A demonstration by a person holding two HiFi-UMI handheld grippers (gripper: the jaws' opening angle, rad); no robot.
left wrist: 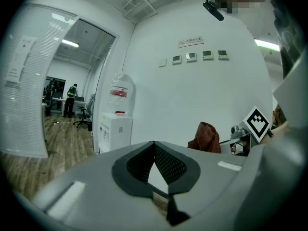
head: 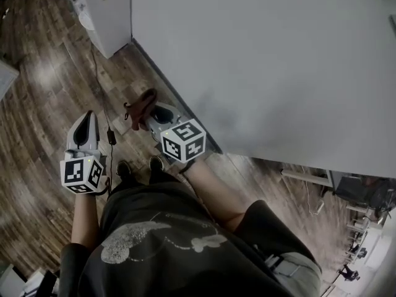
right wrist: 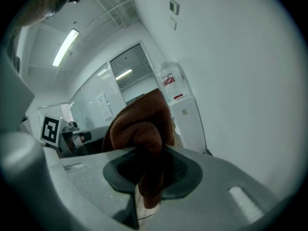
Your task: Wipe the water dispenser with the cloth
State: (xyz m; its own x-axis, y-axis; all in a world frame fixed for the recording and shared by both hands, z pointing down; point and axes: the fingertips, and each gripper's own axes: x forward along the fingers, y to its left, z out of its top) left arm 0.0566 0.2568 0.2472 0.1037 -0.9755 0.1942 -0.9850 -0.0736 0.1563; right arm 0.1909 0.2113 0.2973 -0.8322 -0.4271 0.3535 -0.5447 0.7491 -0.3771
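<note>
The cloth (right wrist: 139, 129) is found clamped between the jaws of the right gripper (head: 156, 112). The left gripper (left wrist: 154, 160) is recorded with its jaws drawn together and nothing held. In the head view the water dispenser (head: 110, 11) is placed at about 11 o'clock from the cloth, well apart, upright beside the wall (head: 260, 60). The right gripper is judged slightly nearer.

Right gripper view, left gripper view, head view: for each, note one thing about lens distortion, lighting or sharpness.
Right gripper view: fisheye circle with black corners, the cloth close to the lens and soft, a ceiling strip light blown out. Left gripper view: the glass partition bows; the water dispenser looks fairly sharp. Head view: the floor shows a pale glare patch.
</note>
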